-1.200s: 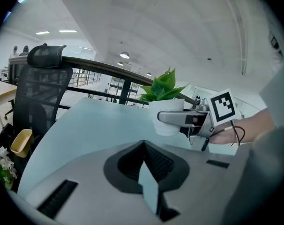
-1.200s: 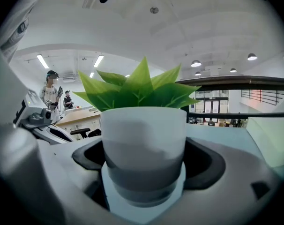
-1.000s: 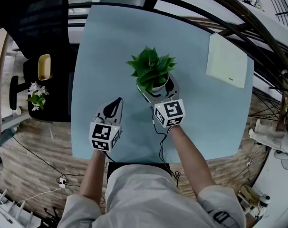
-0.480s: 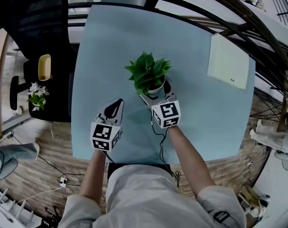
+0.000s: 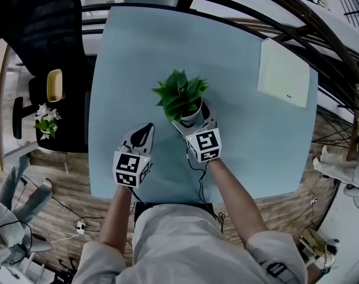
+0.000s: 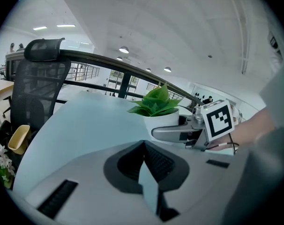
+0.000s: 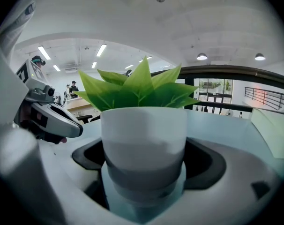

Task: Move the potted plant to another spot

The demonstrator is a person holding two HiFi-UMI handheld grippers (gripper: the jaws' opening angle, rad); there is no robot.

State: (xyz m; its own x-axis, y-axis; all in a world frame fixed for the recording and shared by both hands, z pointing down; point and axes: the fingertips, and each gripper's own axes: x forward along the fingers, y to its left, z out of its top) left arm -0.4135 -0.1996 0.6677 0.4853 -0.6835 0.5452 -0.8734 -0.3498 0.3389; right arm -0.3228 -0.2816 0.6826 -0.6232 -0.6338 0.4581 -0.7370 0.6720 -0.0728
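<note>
potted plant point(image 5: 180, 96): green leaves over a white pot point(image 7: 144, 144), upright, near the middle of the light blue bench point(image 5: 138, 52), a bit toward your side. can't tell if the pot base touches the bench or is just off it.
right tongs point(image 5: 191, 112): your right tongs are clamped on the pot, one jaw on each side of the lower wall, spread only as wide as the pot. marker cube sits just behind, toward you.
left tongs point(image 5: 145, 130): jaws pressed together, nothing between them. they hang over the bench just left of the plant, near it but not touching, tips pointing away from you.
left gripper view: plant and right tongs point(image 6: 179, 132) show ahead and to the right.
white pad point(image 5: 283, 73): flat on the far right part of the bench, well apart from the plant.
black chair point(image 5: 43, 28): off the bench's left edge.
yellow container point(image 5: 55, 83): left of the bench, on a dark surface below the chair.
white flowers point(image 5: 46, 118): just below the yellow container, also off the bench.
</note>
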